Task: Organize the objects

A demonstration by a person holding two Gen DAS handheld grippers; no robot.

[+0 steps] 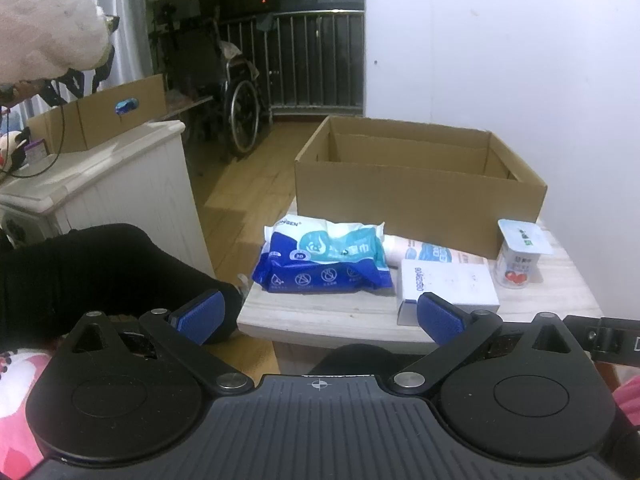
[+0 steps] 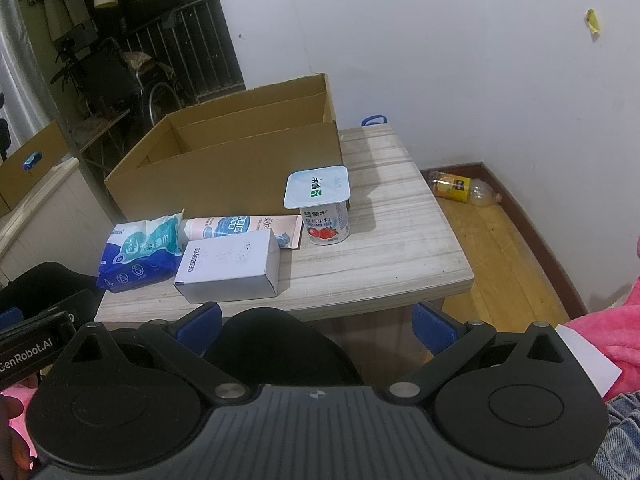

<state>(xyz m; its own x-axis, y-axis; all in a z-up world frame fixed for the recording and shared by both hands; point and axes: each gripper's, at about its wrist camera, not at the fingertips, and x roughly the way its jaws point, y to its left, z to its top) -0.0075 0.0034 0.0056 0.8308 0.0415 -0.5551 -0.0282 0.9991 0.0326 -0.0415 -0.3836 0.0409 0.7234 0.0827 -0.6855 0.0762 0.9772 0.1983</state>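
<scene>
On a small pale wooden table (image 2: pixel 400 216) stands an open cardboard box (image 1: pixel 420 200) (image 2: pixel 240 160) with nothing showing inside. In front of it lie a blue wet-wipes pack (image 1: pixel 324 258) (image 2: pixel 140 250), a pinkish tube (image 1: pixel 436 254) (image 2: pixel 244 226), a white carton (image 1: pixel 448 286) (image 2: pixel 232 266) and an upright strawberry yogurt cup (image 1: pixel 520 254) (image 2: pixel 322 206). My left gripper (image 1: pixel 320 316) is open, held back before the table's near edge, nothing between its blue pads. My right gripper (image 2: pixel 316 326) is open too, just short of the near edge, holding nothing.
A white cabinet (image 1: pixel 100 192) with another cardboard box (image 1: pixel 104 120) stands left of the table. A wheelchair (image 1: pixel 236 100) is parked by a railing behind. A plastic bottle (image 2: pixel 464 188) lies on the wooden floor by the right wall. The person's dark-clad knees (image 2: pixel 276 344) sit under the grippers.
</scene>
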